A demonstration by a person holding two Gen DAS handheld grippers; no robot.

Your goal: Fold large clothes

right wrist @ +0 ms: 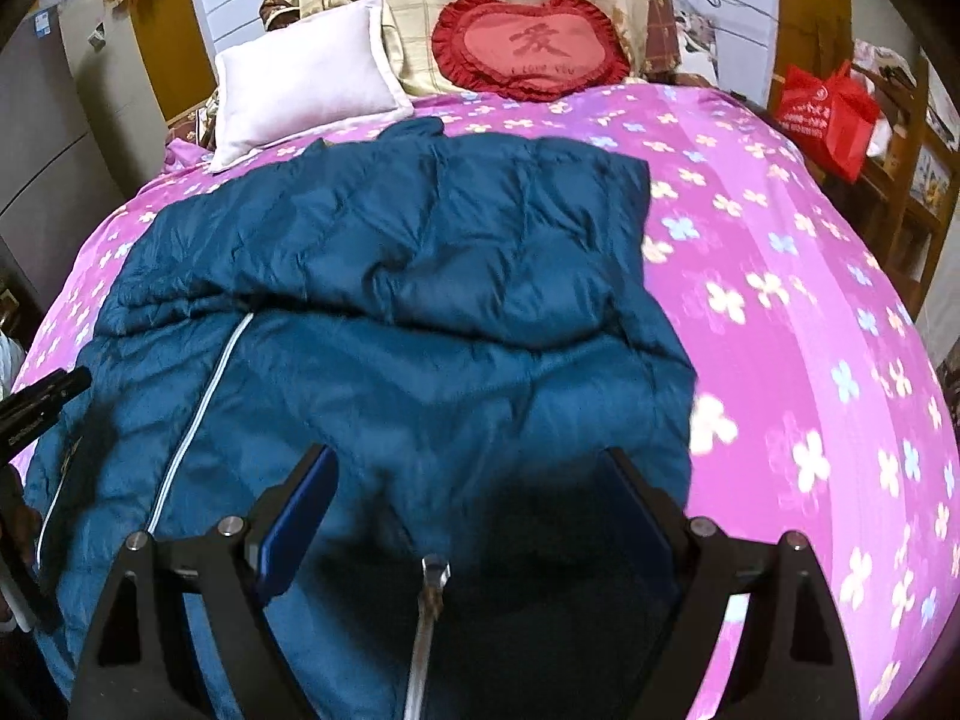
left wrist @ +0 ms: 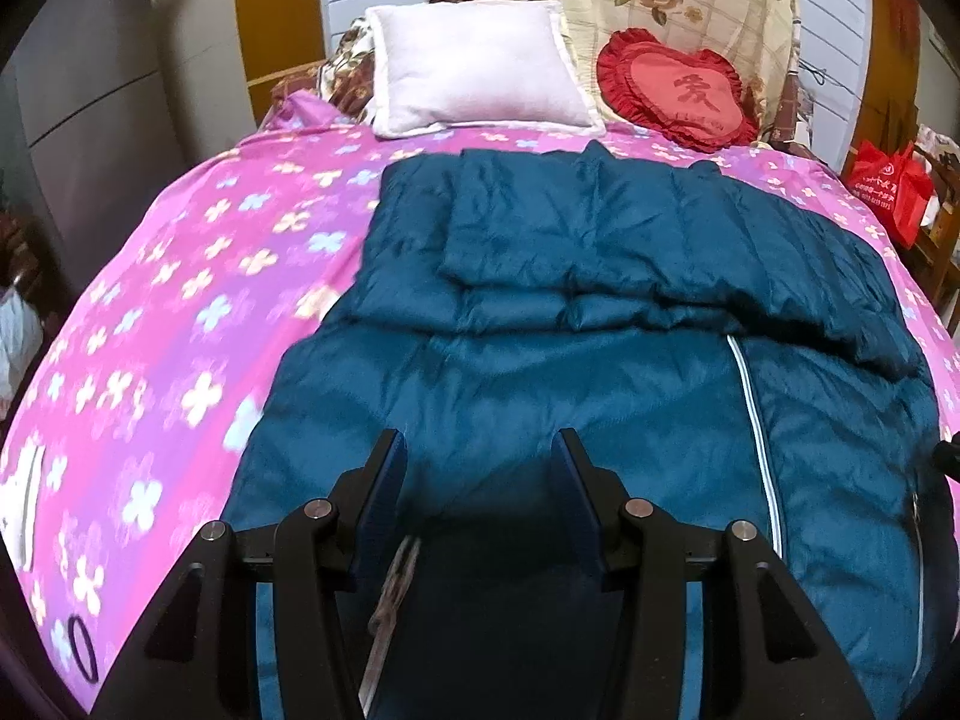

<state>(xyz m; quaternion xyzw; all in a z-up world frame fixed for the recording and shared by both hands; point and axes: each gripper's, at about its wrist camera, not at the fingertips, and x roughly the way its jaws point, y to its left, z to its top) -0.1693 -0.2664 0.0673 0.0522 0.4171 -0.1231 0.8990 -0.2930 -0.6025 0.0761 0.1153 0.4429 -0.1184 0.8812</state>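
Red heart-shaped frilled cushion (right wrist: 531, 48) at the bed head: large darker-red Chinese character 爱 in its centre, with a small line under it, seemingly "I LOVE YOU", barely legible. Red non-woven shopping bag (right wrist: 825, 114) at right: white print, too small to read.

Teal jacket (left wrist: 576, 276) under both tools: quilted puffy cloth, slight sheen, crinkled. Bedsheet (left wrist: 180, 312) beside it: smooth printed cotton-like cloth, matt. Ahead, white pillow (left wrist: 474, 66) soft matt fabric; red heart cushion (left wrist: 678, 90) satin-like, ruffled edge. Left tool (left wrist: 480, 456) and right tool (right wrist: 468, 480): matt black plastic, blue pads, shiny metal pins.
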